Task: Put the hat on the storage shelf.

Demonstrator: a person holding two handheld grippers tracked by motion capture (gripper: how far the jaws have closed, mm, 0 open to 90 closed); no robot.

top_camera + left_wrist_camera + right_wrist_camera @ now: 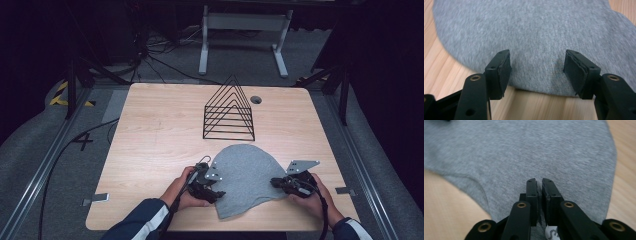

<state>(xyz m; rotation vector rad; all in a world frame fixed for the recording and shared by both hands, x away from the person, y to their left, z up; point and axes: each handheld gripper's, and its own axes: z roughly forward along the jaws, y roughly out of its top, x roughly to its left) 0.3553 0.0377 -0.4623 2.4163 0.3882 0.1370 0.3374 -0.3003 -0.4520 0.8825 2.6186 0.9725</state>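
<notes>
Grey cloth [245, 177] is laid flat on bench [150, 150], near front edge, below wire rack [229, 112]. L gripper [536, 68] is held w/ jaws released, cloth edge between them. R gripper [539, 186] jaws are clenched on cloth at its right edge

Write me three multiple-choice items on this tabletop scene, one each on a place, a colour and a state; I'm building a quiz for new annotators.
1. Where does the black wire rack stand?
A. Beyond the cloth, farther from the person
B. On top of the cloth
C. On the floor left of the table

2. What colour is the cloth?
A. Red
B. Grey
C. Green

3. How do the left gripper's jaws stand?
A. Shut on the rack
B. Shut tight on nothing
C. Wide apart over the cloth's edge

Answers: 1 A, the high view shows the rack past the cloth. 2 B, it is grey in all views. 3 C, the left gripper view shows a broad gap between the jaws.
</notes>
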